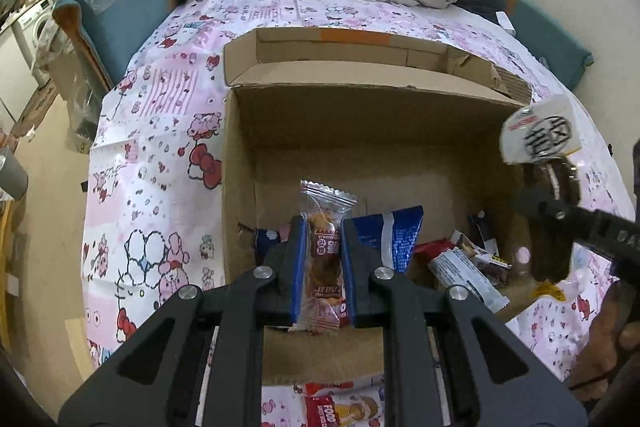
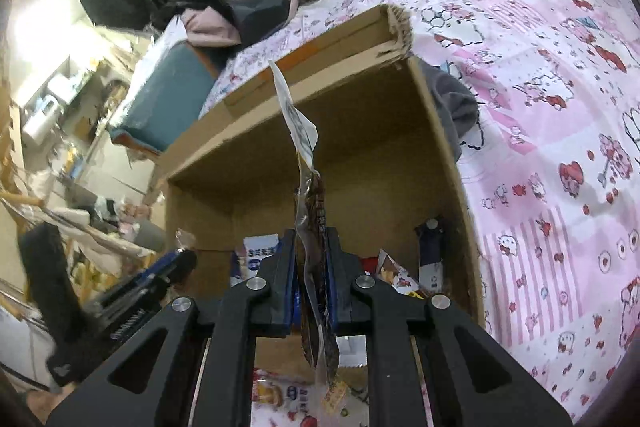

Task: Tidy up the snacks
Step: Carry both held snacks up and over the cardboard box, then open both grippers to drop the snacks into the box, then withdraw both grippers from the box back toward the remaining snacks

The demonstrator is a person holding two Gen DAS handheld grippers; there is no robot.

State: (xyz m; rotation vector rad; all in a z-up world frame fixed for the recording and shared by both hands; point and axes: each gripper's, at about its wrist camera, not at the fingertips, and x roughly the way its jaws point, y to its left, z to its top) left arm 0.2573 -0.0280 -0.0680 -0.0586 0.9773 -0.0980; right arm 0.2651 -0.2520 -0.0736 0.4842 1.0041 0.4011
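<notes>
Being carried over an open cardboard box are two snacks — a clear crinkly cake packet clamped in the left gripper, a flat brown pouch clamped in the right gripper. Several glossy wrappers are already lying inside; one packet is being left on the patterned sheet.

The right gripper pinches a brown-and-white snack packet edge-on, upright — poised over the open cardboard box. Wrapped snacks litter its floor — pink cartoon-print sheet beneath.
</notes>
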